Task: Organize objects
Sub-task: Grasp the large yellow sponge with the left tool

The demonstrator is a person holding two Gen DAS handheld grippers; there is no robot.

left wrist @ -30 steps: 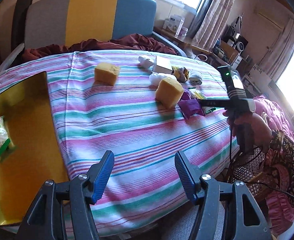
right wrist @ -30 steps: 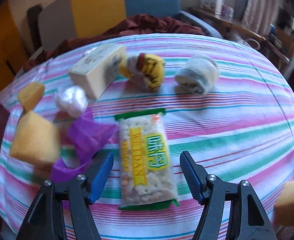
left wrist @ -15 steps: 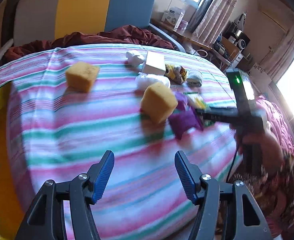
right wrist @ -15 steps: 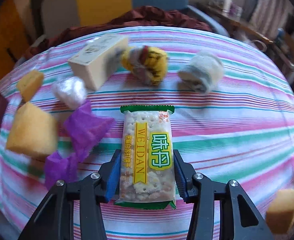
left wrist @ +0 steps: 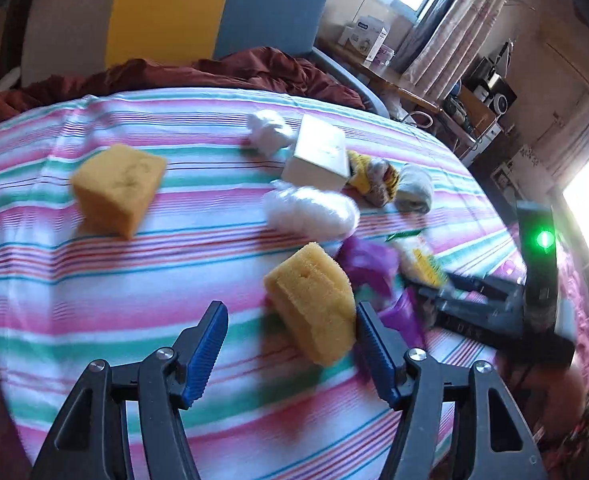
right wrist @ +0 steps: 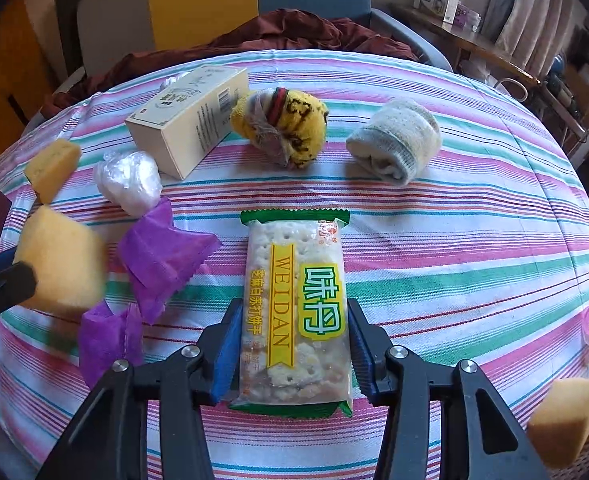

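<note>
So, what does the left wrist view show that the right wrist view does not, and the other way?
Only left wrist view: the left gripper, jaws open beside a sponge, and the right gripper's green light. Only right wrist view: the right gripper shut on the cracker pack, and a sponge at the right edge. Both: box, yellow sock, grey sock.

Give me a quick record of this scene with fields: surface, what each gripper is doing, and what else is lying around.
surface: striped cloth over a table
right gripper: shut on the cracker packet, which lies flat on the cloth
left gripper: open, a yellow sponge between its fingers, its jaws just opened wider; contact unclear
other sponge: further yellow sponge apart on the cloth
nearby: purple wrappers, clear plastic wad, cream box, yellow sock ball, grey sock roll
</note>
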